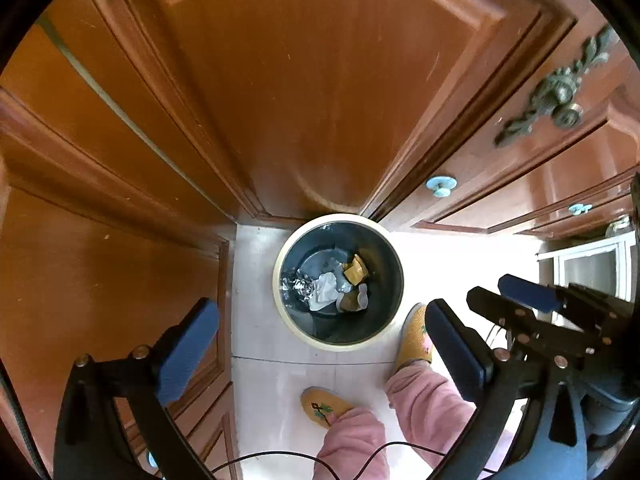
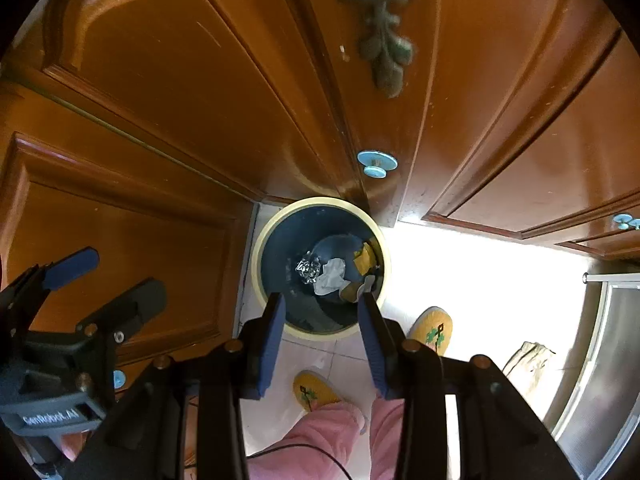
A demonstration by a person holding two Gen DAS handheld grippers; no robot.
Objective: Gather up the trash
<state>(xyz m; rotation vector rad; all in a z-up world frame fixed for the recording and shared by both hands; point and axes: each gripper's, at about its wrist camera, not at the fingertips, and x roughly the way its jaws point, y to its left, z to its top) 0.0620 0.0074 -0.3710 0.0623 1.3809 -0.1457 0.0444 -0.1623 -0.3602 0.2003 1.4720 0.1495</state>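
Tiled floor [image 1: 264, 376] corner by wooden cabinet doors [image 1: 320, 80]; trash bin [image 1: 338, 282] straight ahead beyond fingertips, foil, paper, wrappers inside; left gripper [image 1: 320, 344] and right gripper [image 2: 322, 336] both spread, empty, poised above for dropping.

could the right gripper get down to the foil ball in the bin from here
Probably yes. The right gripper is open and empty, above the near rim of the bin. The foil ball lies uncovered at the bottom beside white paper, though the bin looks deep.
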